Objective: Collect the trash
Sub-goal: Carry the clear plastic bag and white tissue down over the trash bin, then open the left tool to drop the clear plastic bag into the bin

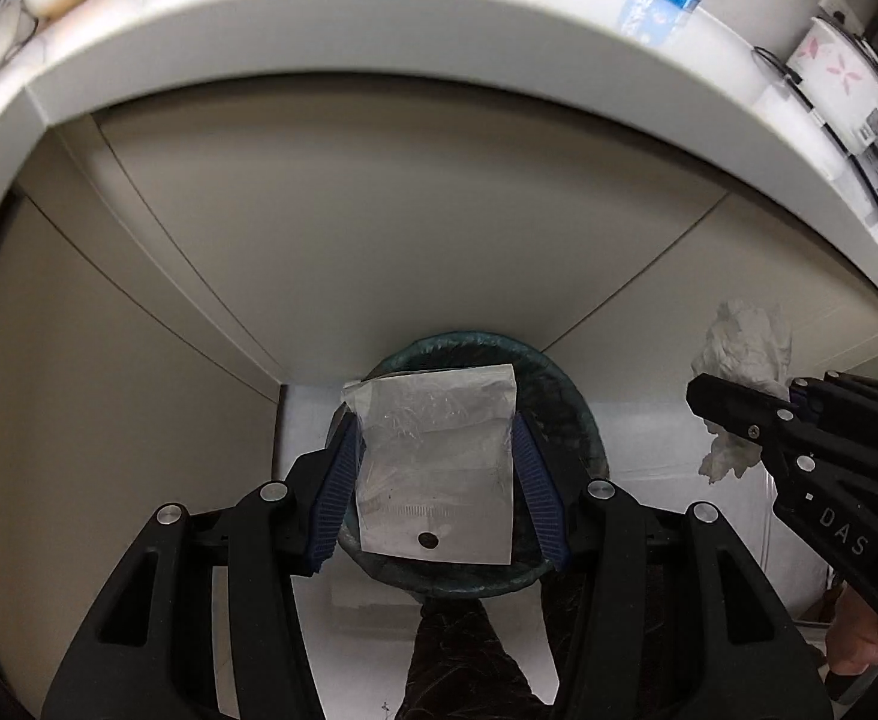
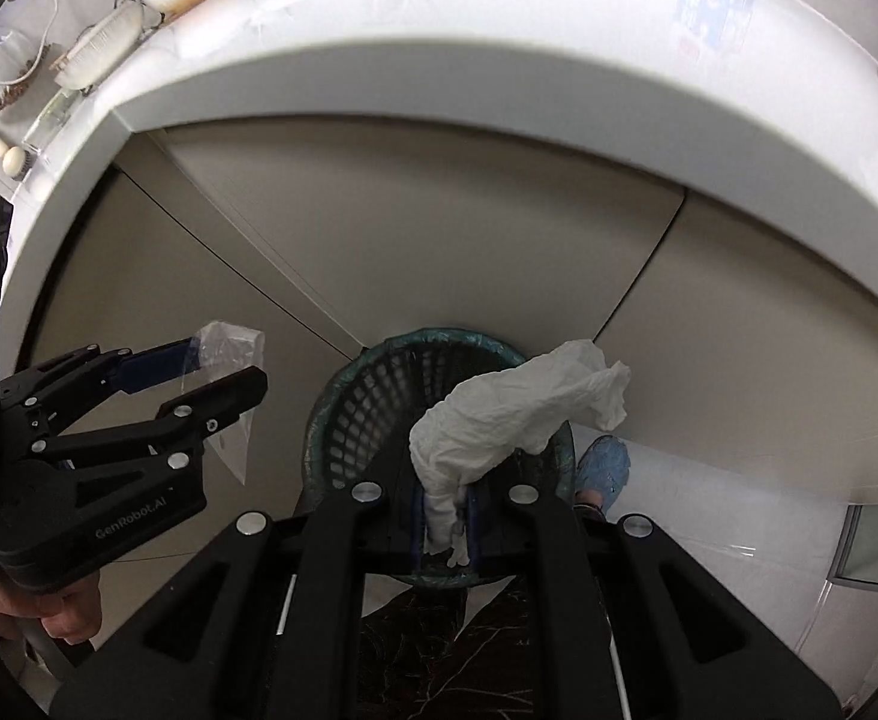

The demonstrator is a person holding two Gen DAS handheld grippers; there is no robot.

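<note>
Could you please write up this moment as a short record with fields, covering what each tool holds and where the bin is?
left tool: shut on clear plastic bag
right tool: shut on crumpled white tissue
bin: dark mesh basket with a liner, on the floor below both tools
behind bin: beige cabinet doors under a white counter
trash in bin: none visible

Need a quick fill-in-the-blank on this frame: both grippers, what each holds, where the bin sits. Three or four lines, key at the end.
1. The left gripper holds a clear plastic ____ between its blue pads.
2. The right gripper is shut on a crumpled white ____.
3. Both grippers hang above a trash bin whose wall is a black ____ lined with a dark bag.
4. The bin stands on the floor in front of the ____ doors, below the white countertop.

Missing words: bag; tissue; mesh; cabinet
</note>
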